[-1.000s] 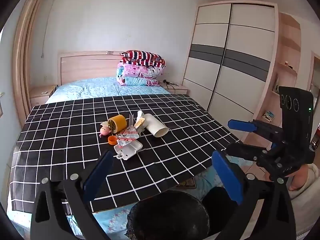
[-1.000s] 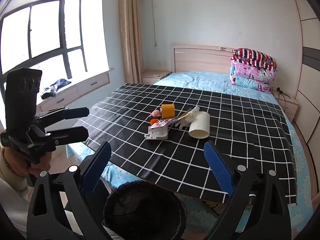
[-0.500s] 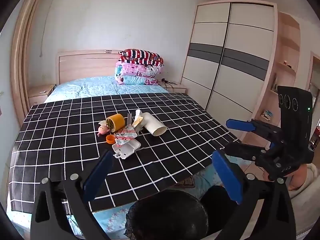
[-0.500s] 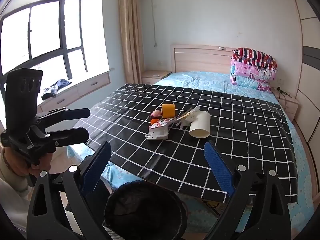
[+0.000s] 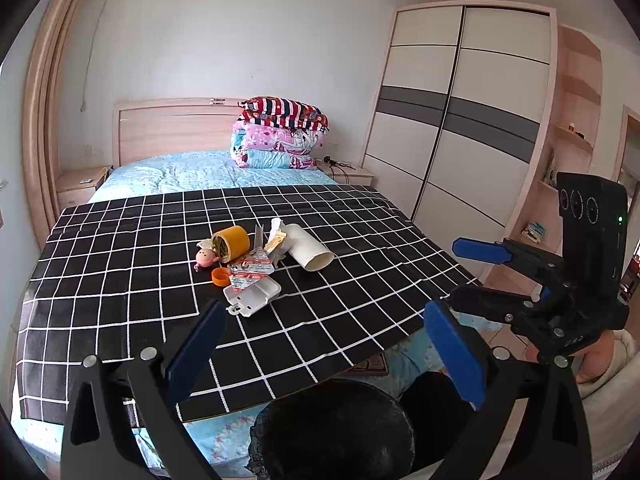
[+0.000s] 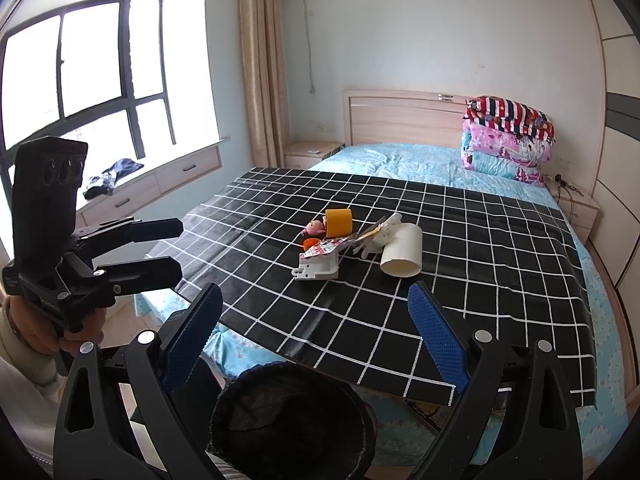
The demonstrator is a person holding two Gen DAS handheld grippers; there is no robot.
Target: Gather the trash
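Both the left gripper (image 5: 320,346) and right gripper (image 6: 316,328) are hovering wide open, empty; better approaching the paper cup (image 6: 402,256) low, squeezing gently.

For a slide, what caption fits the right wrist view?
Open blue-padded right tool faces a small trash pile on the black checked cloth, black bin below.

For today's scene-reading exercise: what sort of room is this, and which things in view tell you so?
A home bedroom, most likely. A bed with a wooden headboard and folded quilts fills it, and a tall sliding-door wardrobe lines one wall.
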